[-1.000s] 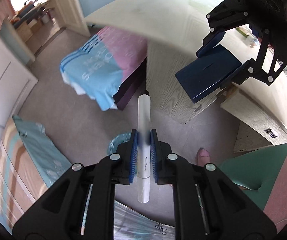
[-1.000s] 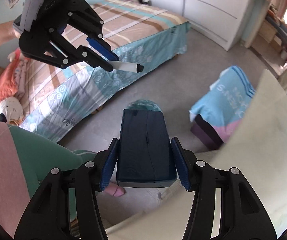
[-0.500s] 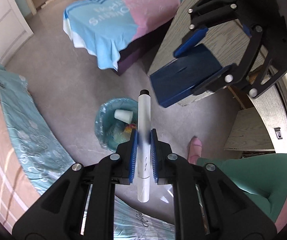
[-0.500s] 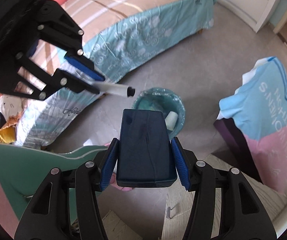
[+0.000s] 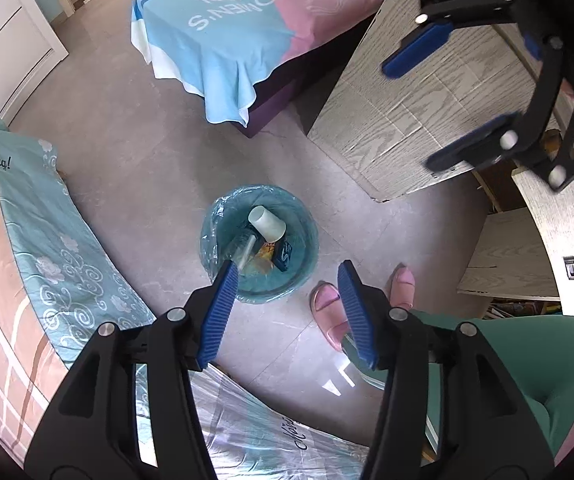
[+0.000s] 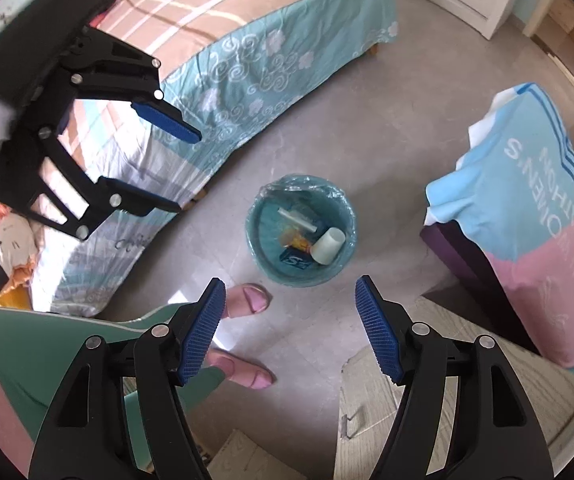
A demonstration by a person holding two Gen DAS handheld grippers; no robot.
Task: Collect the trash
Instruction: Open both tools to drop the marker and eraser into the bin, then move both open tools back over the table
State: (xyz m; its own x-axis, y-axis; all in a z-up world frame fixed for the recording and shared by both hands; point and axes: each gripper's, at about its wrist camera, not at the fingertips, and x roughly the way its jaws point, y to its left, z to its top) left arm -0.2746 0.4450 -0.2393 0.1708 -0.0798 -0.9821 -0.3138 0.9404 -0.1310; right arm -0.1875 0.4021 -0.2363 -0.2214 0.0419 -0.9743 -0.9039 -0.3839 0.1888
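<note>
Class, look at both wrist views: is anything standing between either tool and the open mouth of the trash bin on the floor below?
Nothing visible does. The left tool and the right tool, both opening with nothing between their jaws, hang above the trash bin, its mouth uncovered; the marker and blue box lie inside.

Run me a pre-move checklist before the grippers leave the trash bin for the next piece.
1. Left gripper empty: ok, jaws opening, nothing between them.
2. Right gripper empty: ok, jaws opening, nothing between them.
3. White marker inside the trash bin: ok, it lies among the trash.
4. Dark blue box inside the bin: ok, beside the white cup.
5. Bin upright, liner over the rim: ok.
6. Floor around the bin free of dropped trash: ok where visible; only the pink slippers stand close by.
</note>
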